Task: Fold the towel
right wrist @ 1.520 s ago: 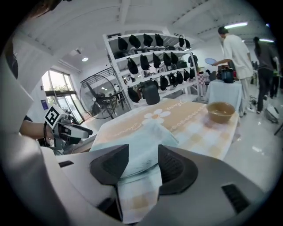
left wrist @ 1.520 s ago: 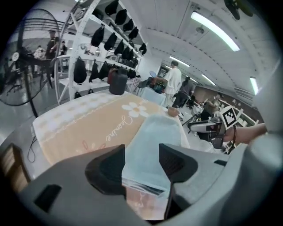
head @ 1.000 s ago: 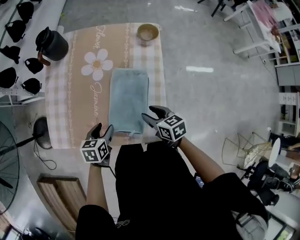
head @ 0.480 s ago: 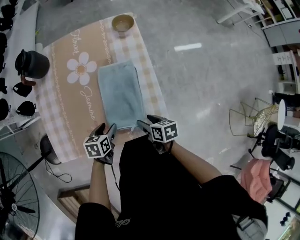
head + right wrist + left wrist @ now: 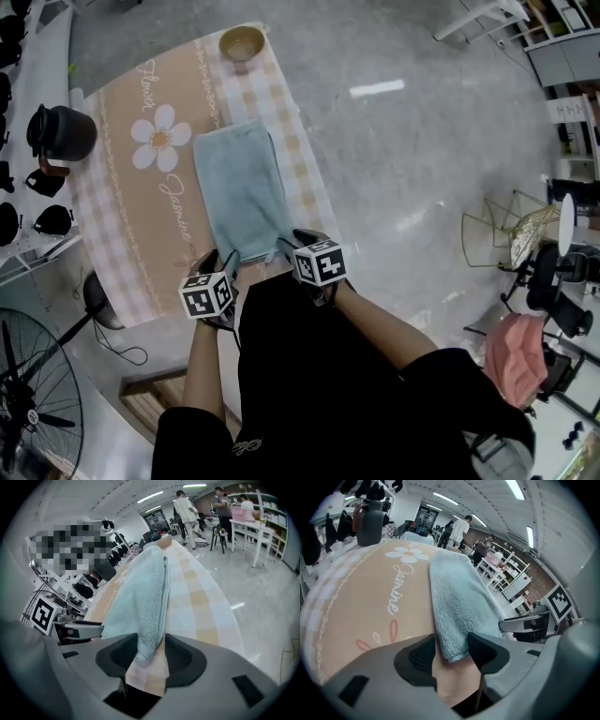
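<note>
Towel (image 5: 239, 192), pale blue terry, lies folded in a long strip; left gripper (image 5: 452, 651) gapes around one near corner, right gripper (image 5: 151, 651), jaws just narrowing, straddles the other unpinched.

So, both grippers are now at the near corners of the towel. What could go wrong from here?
1. The tablecloth lies directly under both corners. The jaws might pinch it together with the towel, and lifting would then drag the kettle and bowl.
2. The right gripper has just been closing, with only the corner's tip between its jaws and not yet clamped, so it may slip out.
3. The left gripper is open around its corner, and uneven grips could skew the fold.
</note>
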